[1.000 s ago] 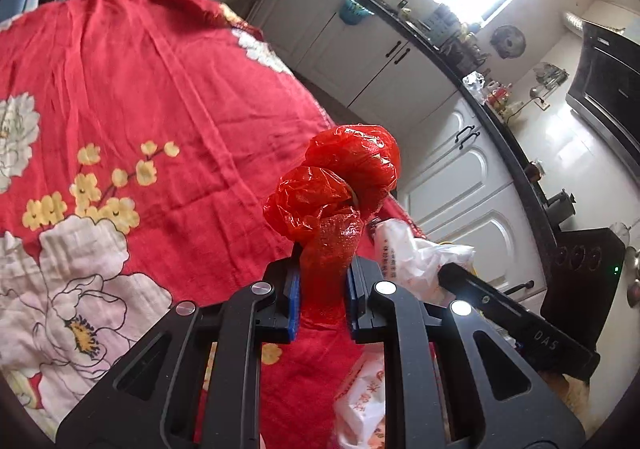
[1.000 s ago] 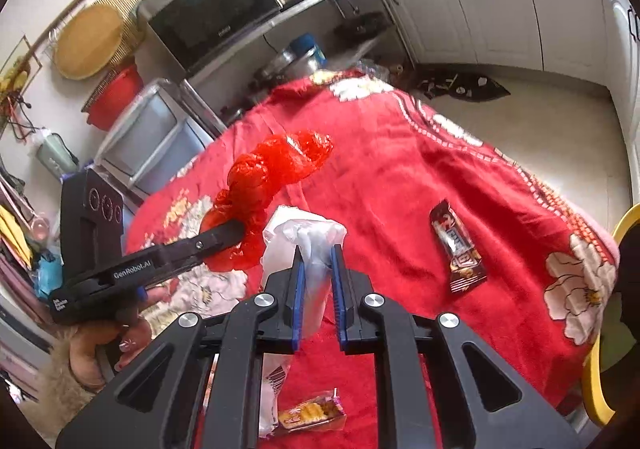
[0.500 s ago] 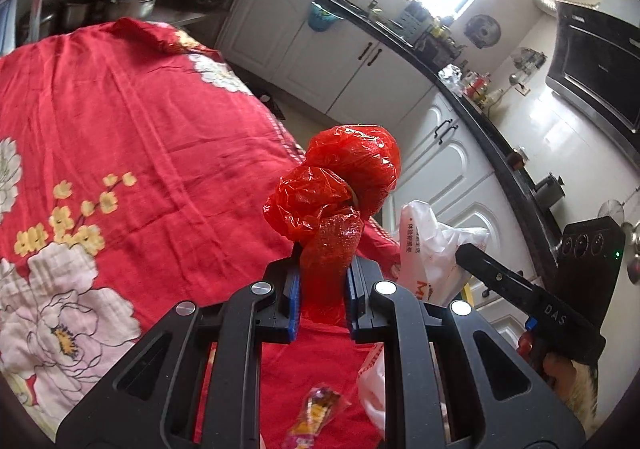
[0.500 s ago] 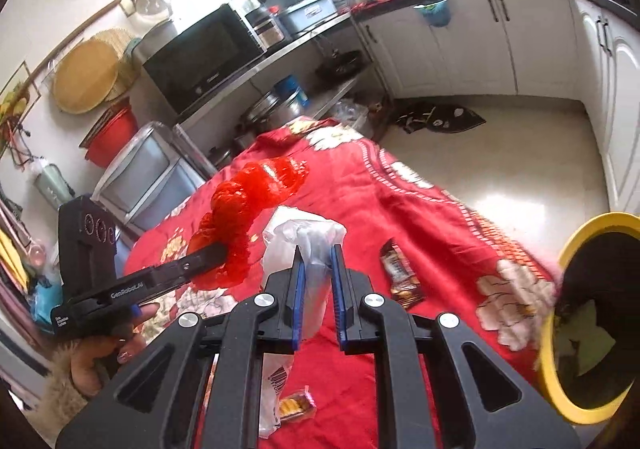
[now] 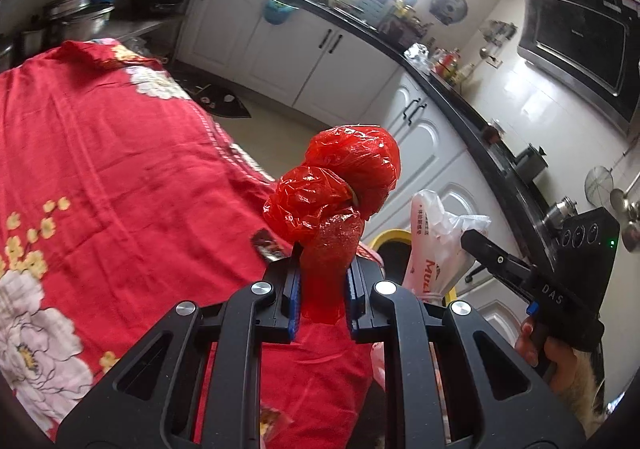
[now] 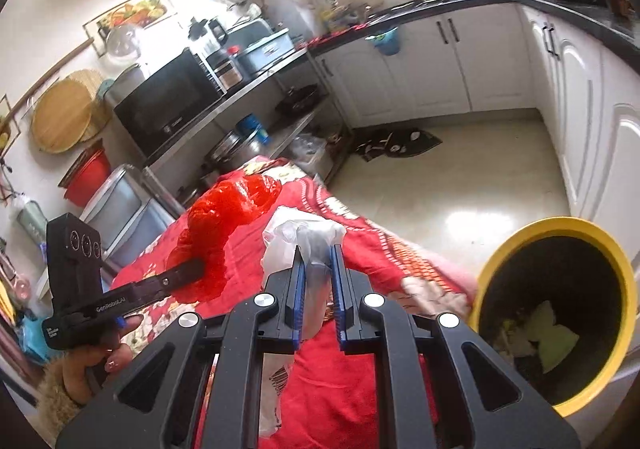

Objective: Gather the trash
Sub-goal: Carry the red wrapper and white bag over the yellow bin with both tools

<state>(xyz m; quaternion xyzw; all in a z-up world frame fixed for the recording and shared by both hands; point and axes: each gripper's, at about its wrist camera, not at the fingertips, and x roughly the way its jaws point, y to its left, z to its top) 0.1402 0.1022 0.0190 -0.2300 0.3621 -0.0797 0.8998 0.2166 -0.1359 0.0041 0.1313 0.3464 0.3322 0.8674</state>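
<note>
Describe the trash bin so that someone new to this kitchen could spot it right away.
Find the table under the red floral cloth. The bin stands on the floor beside its edge, near the white cabinets. Its bright yellow rim and black inside set it apart.

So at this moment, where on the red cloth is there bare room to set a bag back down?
The wide stretch of tablecloth between the white flower print and the far folded edge is bare. The near corner is crowded: a dark snack wrapper lies by the red bag, and the white bag and yellow-rimmed bin sit close beside it.
</note>
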